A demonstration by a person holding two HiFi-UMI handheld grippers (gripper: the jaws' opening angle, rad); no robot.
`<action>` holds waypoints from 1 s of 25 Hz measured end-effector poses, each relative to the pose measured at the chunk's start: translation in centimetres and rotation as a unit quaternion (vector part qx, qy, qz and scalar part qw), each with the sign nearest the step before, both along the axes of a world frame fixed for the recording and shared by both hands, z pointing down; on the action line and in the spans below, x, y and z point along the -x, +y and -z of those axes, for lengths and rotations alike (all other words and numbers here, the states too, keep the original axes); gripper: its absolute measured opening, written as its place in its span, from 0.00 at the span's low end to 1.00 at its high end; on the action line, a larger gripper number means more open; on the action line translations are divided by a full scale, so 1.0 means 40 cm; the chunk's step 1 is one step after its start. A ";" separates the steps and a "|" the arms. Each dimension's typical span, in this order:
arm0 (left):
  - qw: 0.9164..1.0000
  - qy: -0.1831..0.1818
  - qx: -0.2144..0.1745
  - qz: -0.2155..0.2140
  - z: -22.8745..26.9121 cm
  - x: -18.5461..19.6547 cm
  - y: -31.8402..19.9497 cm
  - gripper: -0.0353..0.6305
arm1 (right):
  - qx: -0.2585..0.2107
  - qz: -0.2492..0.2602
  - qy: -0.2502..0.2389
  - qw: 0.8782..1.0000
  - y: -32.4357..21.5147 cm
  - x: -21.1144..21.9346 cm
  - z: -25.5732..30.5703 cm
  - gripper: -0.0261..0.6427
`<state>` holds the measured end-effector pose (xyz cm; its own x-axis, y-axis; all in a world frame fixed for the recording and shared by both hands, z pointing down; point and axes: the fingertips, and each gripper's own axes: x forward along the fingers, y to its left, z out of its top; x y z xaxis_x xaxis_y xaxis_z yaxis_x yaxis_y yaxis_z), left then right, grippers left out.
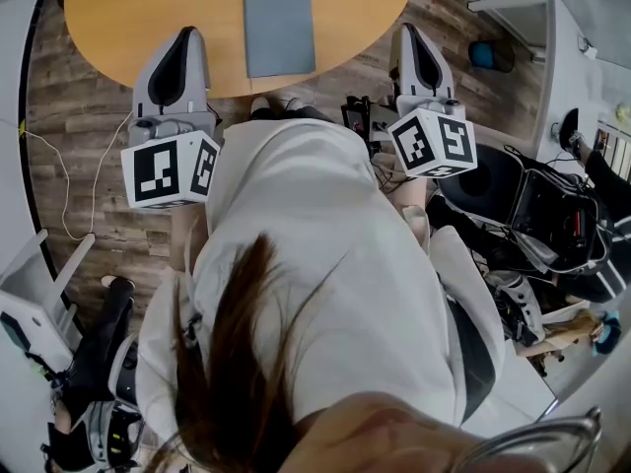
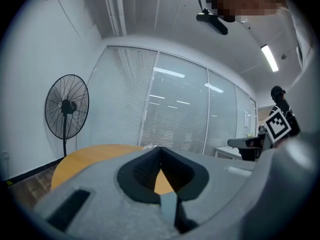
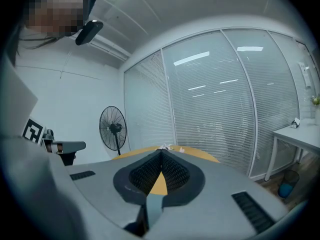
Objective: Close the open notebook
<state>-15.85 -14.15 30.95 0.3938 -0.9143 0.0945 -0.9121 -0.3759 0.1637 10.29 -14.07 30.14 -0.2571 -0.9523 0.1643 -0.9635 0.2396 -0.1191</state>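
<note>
So the notebook (image 1: 279, 33) is lying flat on the round wooden table (image 1: 148, 8), near the edge closest to the person. All you can see of it is a plain grey-blue cover, so it looks shut to me. The left gripper (image 1: 187, 35) is off to the notebook's left with its nose just over the table edge, and the right gripper (image 1: 408, 32) sits on the other side, right at the rim. The notebook is between the two and neither one touches it. Each gripper's own view shows the dark ribbed pads pressed together at the tips with nothing pinched in them, just a sliver of tabletop showing through the gap lower down. Both are pointing pretty much level across the table toward a glass wall with blinds (image 3: 220, 104). There's a standing fan (image 2: 66, 106) by that wall, past the far side of the table. The head view mostly shows the person's white top (image 1: 325, 264) from above, with the marker cube (image 1: 170, 170) of the left gripper and its twin (image 1: 434, 141) on the right held just in front of it. A white cable (image 1: 69, 180) trails over the wood floor on the left.
</note>
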 end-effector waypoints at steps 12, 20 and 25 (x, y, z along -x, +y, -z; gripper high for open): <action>1.000 -0.004 0.025 0.010 -0.030 -0.002 -0.021 0.08 | 0.015 0.000 0.003 1.000 -0.012 -0.002 -0.019 0.04; 1.000 -0.005 0.031 0.000 -0.034 -0.021 -0.015 0.08 | 0.021 0.004 0.002 1.000 -0.007 0.004 -0.027 0.04; 0.999 -0.005 0.033 -0.002 -0.035 -0.023 -0.014 0.08 | 0.020 0.014 0.004 1.000 -0.012 0.023 -0.026 0.04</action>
